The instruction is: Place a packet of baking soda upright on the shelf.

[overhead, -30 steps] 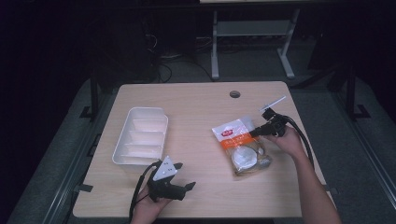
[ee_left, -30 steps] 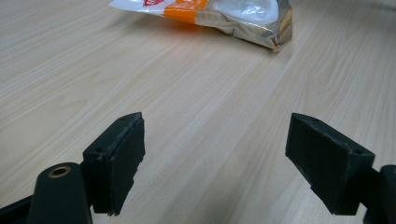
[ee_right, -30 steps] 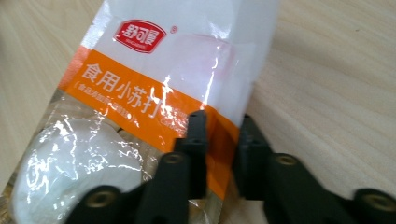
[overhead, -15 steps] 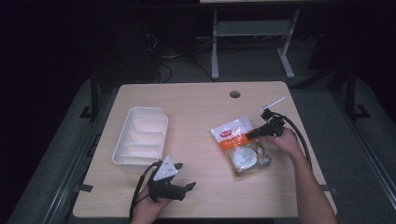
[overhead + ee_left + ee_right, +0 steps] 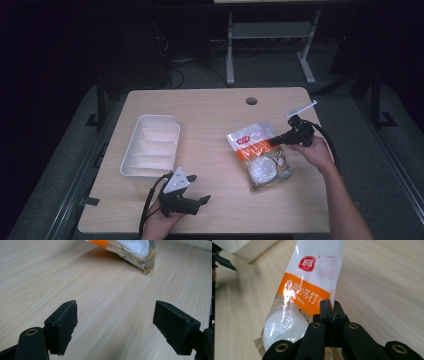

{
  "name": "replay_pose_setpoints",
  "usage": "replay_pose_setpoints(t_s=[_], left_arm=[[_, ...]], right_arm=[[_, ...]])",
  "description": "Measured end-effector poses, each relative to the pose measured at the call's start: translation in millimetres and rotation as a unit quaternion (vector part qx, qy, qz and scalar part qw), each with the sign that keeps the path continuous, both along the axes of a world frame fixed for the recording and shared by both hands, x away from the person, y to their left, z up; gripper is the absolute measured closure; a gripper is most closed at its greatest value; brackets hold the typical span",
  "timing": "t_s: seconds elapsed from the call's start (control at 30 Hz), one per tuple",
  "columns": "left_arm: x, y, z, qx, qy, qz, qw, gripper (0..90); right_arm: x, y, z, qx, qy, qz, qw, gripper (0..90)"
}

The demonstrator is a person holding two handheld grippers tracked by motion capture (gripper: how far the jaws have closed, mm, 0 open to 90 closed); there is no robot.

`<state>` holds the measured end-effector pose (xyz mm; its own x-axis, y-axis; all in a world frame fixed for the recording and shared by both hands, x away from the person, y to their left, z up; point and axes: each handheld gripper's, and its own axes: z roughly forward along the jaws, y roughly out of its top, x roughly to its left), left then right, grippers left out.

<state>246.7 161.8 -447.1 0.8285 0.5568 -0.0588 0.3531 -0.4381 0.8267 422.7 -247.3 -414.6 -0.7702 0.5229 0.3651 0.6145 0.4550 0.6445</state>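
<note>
A clear plastic bag (image 5: 260, 155) with an orange band, a red logo and white lumps inside lies on the wooden table (image 5: 215, 115), right of centre. My right gripper (image 5: 274, 142) comes in from the right. Its jaws have just been closing and now stand shut on the bag's edge, which is pinched between the pads in the right gripper view (image 5: 331, 306), where the bag (image 5: 312, 285) stretches away from them. My left gripper (image 5: 199, 188) rests open near the front edge, nothing between its pads (image 5: 117, 325), with a corner of the bag (image 5: 135, 250) farther off.
A white divided tray (image 5: 150, 150) stands on the left half of the table; its corner (image 5: 237, 247) shows in the right gripper view. A round cable hole (image 5: 251, 101) sits near the far edge. Dark floor and a desk frame lie beyond.
My right gripper has dipped to the bag, closed on its edge and risen a little with it. The left gripper has stayed where it was.
</note>
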Motion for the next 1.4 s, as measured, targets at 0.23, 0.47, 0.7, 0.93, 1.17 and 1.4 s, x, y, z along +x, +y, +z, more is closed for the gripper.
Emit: replay_pose_setpoints(t_s=[0.23, 0.47, 0.7, 0.93, 1.17, 1.4], left_arm=[[0.4, -2.3, 4.4, -0.036, 0.025, -0.008, 0.9990, 19.0], [-1.7, -5.4, 11.1, -0.043, 0.021, -0.019, 0.9987, 19.2], [2.8, -9.7, 17.4, -0.043, 0.007, -0.033, 0.9985, 19.7], [11.6, -8.6, 18.6, -0.066, 0.011, -0.031, 0.9973, 19.7], [14.4, -12.5, 18.1, -0.085, 0.010, -0.047, 0.9952, 19.9], [23.2, -17.5, 14.8, -0.117, 0.027, -0.069, 0.9904, 23.8]], right_arm=[[-29.7, -6.9, 29.1, 0.036, -0.050, 0.005, 0.9981, 89.9], [-65.3, -2.2, 61.7, 0.046, -0.111, 0.024, 0.9924, 90.0], [-93.7, 8.9, 82.5, 0.039, -0.160, 0.041, 0.9855, 90.0], [-103.1, 18.0, 94.7, 0.056, -0.180, 0.051, 0.9808, 90.0], [-116.5, 51.1, 100.3, 0.085, -0.188, 0.098, 0.9737, 90.0], [-124.9, 78.9, 94.0, 0.100, -0.187, 0.130, 0.9685, 90.0]])
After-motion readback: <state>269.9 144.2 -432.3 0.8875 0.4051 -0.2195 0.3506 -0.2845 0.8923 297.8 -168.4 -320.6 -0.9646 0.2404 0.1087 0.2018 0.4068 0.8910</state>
